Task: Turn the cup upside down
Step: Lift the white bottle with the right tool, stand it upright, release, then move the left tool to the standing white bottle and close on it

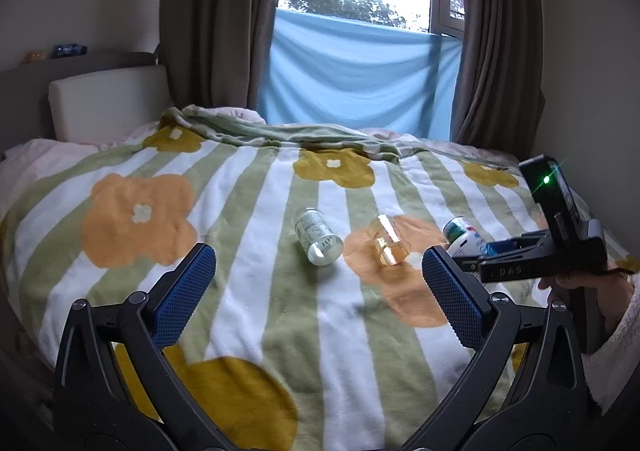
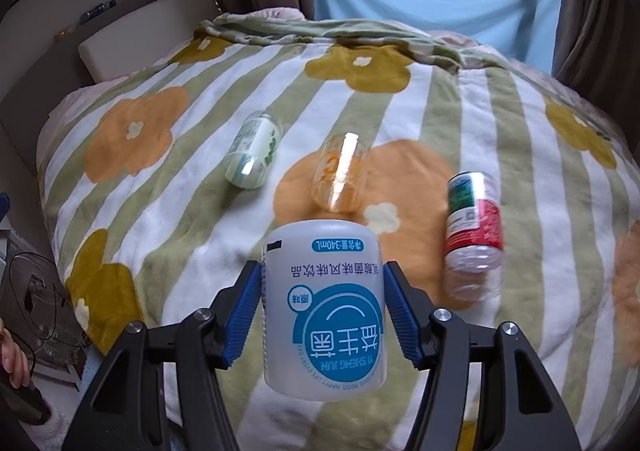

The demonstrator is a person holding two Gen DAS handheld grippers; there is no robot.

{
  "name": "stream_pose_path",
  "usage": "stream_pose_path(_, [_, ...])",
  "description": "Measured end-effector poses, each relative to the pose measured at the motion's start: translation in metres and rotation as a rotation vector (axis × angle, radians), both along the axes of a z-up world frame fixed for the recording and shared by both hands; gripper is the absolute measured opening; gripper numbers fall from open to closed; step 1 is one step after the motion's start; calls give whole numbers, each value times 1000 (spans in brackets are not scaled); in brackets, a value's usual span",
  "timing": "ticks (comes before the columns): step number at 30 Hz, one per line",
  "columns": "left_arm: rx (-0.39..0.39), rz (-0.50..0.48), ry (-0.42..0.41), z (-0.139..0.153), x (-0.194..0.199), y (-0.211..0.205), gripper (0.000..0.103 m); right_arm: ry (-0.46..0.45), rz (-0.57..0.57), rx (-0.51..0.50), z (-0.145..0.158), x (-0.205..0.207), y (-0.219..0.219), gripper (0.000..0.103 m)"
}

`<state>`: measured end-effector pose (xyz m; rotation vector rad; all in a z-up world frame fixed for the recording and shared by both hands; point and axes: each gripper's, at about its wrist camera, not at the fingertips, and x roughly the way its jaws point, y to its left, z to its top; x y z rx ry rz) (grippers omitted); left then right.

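Observation:
A white cup with a blue label (image 2: 324,307) sits between the blue pads of my right gripper (image 2: 322,267), which is shut on it. Its printing reads upside down in the right wrist view, and it hangs just above the blanket. In the left wrist view the same cup (image 1: 464,248) shows at the right, held by the right gripper (image 1: 466,258) with a hand behind it. My left gripper (image 1: 319,254) stands open over the bed with nothing between its fingers.
On the flowered, striped blanket (image 2: 400,99) lie a green-and-white cup (image 2: 252,151), a clear orange cup (image 2: 340,175) and a red-and-green cup (image 2: 474,227), all on their sides. Curtains and a blue cloth hang behind the bed. A headboard stands at the left.

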<state>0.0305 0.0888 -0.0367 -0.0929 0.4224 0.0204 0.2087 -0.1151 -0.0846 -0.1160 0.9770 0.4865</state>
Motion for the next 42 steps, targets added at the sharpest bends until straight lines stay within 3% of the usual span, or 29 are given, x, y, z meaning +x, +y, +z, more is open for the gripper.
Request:
stream_pose_path(6, [-8,24,-3,0,-11,21,103,86,1,-10,-38,-8,36,57])
stream_pose_path(13, [4,16,0,-4,-16,26,103,164,-94,-20,-69,5,37,57])
stream_pose_path(24, [-15,-13,64,-14,-3,22,103,213,-136,-31,-84,16,36,59])
stream_pose_path(26, [-21,-15,86,-16,1,20,103,221,-141,-6,-82,16,32,83])
stream_pose_path(27, [-25,-17,98,-17,4,19,103,219,-139,10,-79,16,30,102])
stream_pose_path(31, [-35,-27,167,-16,19,13,103,145,-102,53,-57,6,18,103])
stream_pose_path(36, [-73,-42,206,5,44,4,103,-63,-51,86,-10,-20,-11,103])
stream_pose_path(39, [-56,-54,218,21,64,-7,103,-179,-18,74,18,-38,-29,103])
stream_pose_path(42, [-18,-34,318,26,98,-26,103,-313,-13,73,38,-57,-46,103])
